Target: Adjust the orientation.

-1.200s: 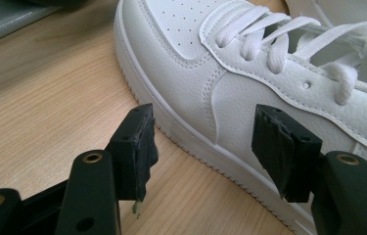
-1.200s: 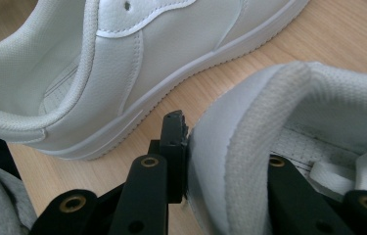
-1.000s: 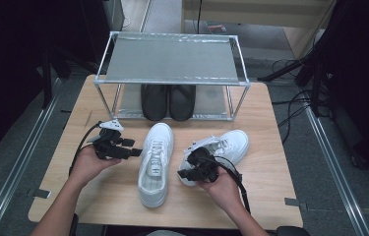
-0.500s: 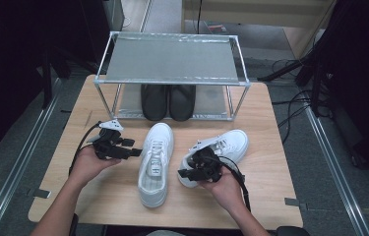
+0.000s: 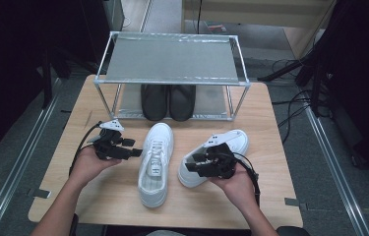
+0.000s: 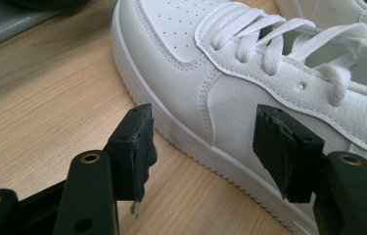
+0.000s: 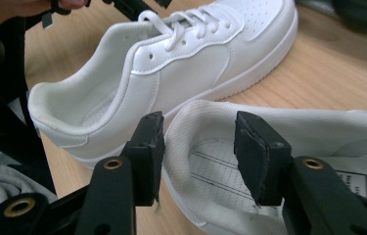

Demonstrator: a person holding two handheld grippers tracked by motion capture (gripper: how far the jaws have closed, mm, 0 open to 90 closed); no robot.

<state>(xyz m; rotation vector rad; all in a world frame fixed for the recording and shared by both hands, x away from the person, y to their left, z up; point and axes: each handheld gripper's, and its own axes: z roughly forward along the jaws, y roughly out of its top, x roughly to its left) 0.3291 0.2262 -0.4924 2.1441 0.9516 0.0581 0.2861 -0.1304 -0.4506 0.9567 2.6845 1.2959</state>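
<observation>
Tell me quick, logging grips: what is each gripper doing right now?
Left gripper: open, holding nothing, beside the left white sneaker.
Right gripper: open, jaws just been opening, over the right white sneaker heel.

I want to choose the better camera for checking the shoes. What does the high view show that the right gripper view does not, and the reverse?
The high view alone shows the metal rack with a pair of black shoes on its lower shelf, and the whole wooden table. The right gripper view alone shows the insole print inside the right white sneaker, with the right gripper open, its jaws on either side of the heel collar and just opened wider. Both show the left white sneaker and the person's left hand.
</observation>
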